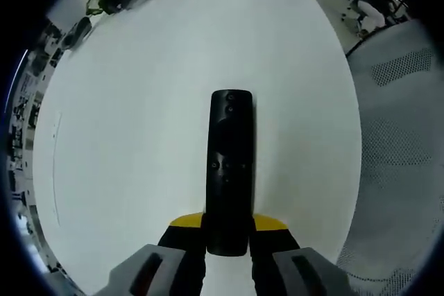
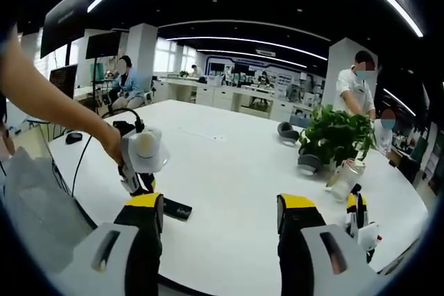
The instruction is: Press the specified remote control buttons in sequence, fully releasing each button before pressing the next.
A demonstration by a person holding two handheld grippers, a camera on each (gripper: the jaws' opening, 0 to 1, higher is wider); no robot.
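Observation:
A black remote control (image 1: pixel 230 164) lies lengthwise on the white table (image 1: pixel 139 123), buttons facing up. My left gripper (image 1: pixel 229 227) is shut on its near end, with a yellow-tipped jaw on either side. In the right gripper view, a person's hand holds the left gripper (image 2: pixel 142 154) down at the table, and the remote's far end (image 2: pixel 177 209) sticks out beneath it. My right gripper (image 2: pixel 220 213) stands open above the table's near edge, to the right of the remote, with nothing between its jaws.
A potted plant (image 2: pixel 336 135), a glass jar (image 2: pixel 345 171) and a dark headset (image 2: pixel 285 129) sit at the table's far right. A small yellow and white device (image 2: pixel 362 223) lies near the right edge. A grey mesh chair (image 1: pixel 402 136) stands beside the table. People stand behind.

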